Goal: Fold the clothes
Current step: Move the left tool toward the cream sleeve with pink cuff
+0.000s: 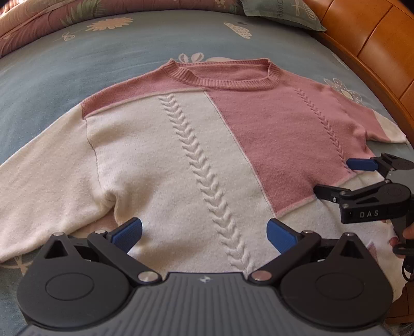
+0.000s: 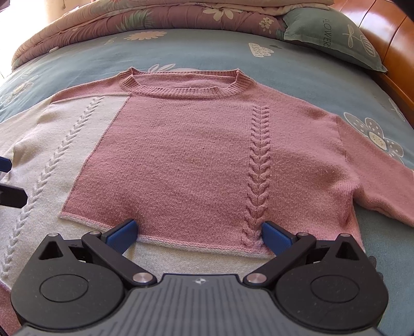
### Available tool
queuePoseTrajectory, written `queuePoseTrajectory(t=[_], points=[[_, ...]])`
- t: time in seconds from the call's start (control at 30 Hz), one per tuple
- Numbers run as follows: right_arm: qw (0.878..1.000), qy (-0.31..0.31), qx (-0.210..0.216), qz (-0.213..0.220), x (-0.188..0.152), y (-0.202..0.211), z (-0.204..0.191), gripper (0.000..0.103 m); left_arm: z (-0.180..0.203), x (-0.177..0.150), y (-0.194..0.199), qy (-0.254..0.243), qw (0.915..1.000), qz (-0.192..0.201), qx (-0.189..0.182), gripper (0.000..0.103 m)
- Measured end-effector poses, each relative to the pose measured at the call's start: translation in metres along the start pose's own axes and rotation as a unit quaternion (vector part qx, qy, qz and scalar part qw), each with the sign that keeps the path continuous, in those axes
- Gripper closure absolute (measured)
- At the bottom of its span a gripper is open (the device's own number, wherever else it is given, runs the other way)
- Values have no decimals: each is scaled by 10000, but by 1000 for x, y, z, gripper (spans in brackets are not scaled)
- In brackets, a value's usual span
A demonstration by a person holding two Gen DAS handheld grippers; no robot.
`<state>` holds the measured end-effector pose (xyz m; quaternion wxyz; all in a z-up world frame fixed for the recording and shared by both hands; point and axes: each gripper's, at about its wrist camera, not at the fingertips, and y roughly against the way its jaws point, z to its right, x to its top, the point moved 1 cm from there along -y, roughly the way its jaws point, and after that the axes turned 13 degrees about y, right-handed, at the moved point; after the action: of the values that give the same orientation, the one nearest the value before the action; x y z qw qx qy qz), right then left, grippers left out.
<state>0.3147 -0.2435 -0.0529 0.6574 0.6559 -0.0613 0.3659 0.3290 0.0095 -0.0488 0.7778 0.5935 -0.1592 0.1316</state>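
A knit sweater (image 1: 155, 144), part cream and part pink with braided cable stripes, lies flat and face up on the bed, neckline at the far end. My left gripper (image 1: 204, 232) is open just above the cream lower half near the hem, nothing between its blue pads. My right gripper (image 1: 341, 178) comes in from the right, open over the pink panel's lower corner. In the right wrist view the sweater (image 2: 181, 155) fills the middle, and my right gripper (image 2: 199, 231) stands open over the pink panel's bottom edge. The left gripper (image 2: 6, 181) shows only at the left edge.
The bed sheet (image 1: 77, 59) is blue with flower prints. A green pillow (image 2: 333, 33) lies at the far right by the orange wooden headboard (image 2: 388, 51). A rolled floral quilt (image 2: 129, 18) runs along the far side. A person's fingers (image 1: 408, 232) hold the right gripper's handle.
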Motion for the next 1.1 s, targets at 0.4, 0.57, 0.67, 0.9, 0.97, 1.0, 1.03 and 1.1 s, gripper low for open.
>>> queuePoseTrajectory(t=[0.4,0.57,0.67,0.9,0.97,1.0,1.03,1.1], points=[[10000,-6,-9,-35,1,-1,0,0,0,-26,11,163,9996,-166,-181,1],[10000,-4,-1,-48,1,-1,-1,0,-12,-24,17,446,9988,-63,-185,2],[10000,-18,-21,-56,1,-1,-1,0,-28,-7,24,582,9981,221,21,2],[9997,-101,180,-143,12,8,1,0,-110,22,36,1276,9810,939,1121,2],[9997,-4,255,-13,17,14,-4,0,-133,23,34,1451,9746,1009,1371,2],[9995,68,298,29,20,17,-9,0,-143,22,32,1543,9726,979,1435,2],[9993,130,348,56,23,18,-14,0,-151,20,28,1655,9716,878,1447,2],[9987,192,466,101,31,19,-23,0,-161,13,23,1814,9712,692,1382,2]])
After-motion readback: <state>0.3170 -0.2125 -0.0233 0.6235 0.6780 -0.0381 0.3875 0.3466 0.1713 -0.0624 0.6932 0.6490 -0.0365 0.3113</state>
